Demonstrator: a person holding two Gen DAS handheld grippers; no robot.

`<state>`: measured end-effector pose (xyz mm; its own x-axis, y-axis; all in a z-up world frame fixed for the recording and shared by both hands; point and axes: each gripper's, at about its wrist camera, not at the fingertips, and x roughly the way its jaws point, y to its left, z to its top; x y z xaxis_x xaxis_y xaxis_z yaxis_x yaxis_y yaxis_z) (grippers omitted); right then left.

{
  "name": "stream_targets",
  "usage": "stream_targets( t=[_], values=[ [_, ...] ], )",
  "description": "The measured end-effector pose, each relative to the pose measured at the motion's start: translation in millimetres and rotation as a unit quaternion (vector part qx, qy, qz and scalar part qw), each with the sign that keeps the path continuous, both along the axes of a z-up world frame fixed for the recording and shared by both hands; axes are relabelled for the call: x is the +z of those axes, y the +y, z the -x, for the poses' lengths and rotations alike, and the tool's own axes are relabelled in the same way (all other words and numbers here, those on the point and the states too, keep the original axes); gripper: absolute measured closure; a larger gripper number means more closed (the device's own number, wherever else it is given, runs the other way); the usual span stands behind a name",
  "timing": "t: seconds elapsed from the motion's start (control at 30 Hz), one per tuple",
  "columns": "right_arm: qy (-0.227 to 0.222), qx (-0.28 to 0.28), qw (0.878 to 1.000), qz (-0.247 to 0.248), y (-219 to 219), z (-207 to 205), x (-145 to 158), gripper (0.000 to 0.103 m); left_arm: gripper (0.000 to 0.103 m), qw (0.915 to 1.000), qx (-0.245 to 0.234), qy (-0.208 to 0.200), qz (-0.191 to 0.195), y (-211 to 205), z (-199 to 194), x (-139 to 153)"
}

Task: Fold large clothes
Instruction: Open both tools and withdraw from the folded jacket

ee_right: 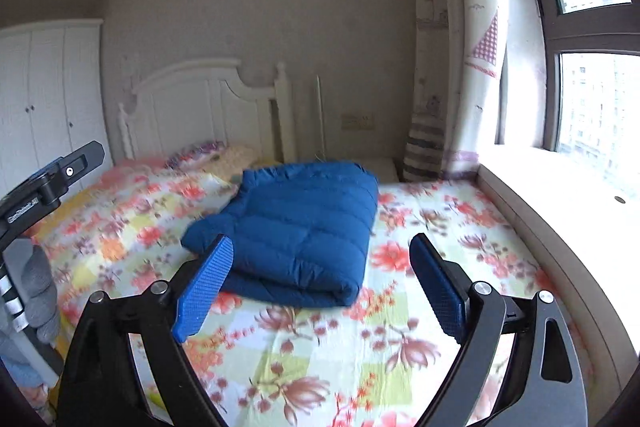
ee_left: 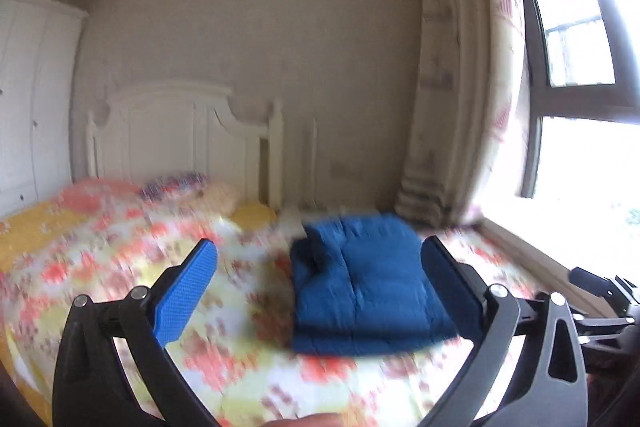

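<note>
both grippers, left (ee_left: 320, 287) & right (ee_right: 322, 283), are open w/ nothing held. jacket (ee_right: 296, 227) lies folded on bed (ee_right: 400, 347) near the window; keep clear so you don't snag it.

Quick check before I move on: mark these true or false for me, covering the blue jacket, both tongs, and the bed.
1. The blue jacket lies folded on the floral bedsheet. True.
2. The left tongs are clamped on the jacket. False: they are open and empty.
3. The right tongs are open, holding nothing. True.
4. The jacket hangs from the curtain. False: it rests on the bed.
</note>
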<state>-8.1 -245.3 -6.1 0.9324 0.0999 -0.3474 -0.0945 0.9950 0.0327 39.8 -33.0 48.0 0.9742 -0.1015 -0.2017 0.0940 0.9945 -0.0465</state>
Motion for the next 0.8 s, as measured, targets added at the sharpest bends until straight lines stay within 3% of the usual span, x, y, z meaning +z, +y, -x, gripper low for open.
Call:
stream_targets(
  t=[0.13, 0.27, 0.8],
  values=[
    [0.016, -0.006, 1.0, 0.004, 15.0, -4.0, -20.0, 0.016, 0.002, 0.9988, 0.001, 0.045, -0.019, -4.1, -5.6, -28.7],
    [0.012, -0.019, 0.999, 0.031, 23.7, -5.5, -25.7, 0.016, 0.002, 0.998, 0.016, 0.055, -0.028, 4.8, -5.4, -44.2],
    [-0.013, -0.017, 0.999, 0.041, 26.6, 4.6, -21.9, 0.016, 0.002, 0.9962, 0.02, 0.076, -0.039, 3.0, -8.5, -59.3]
  ],
)
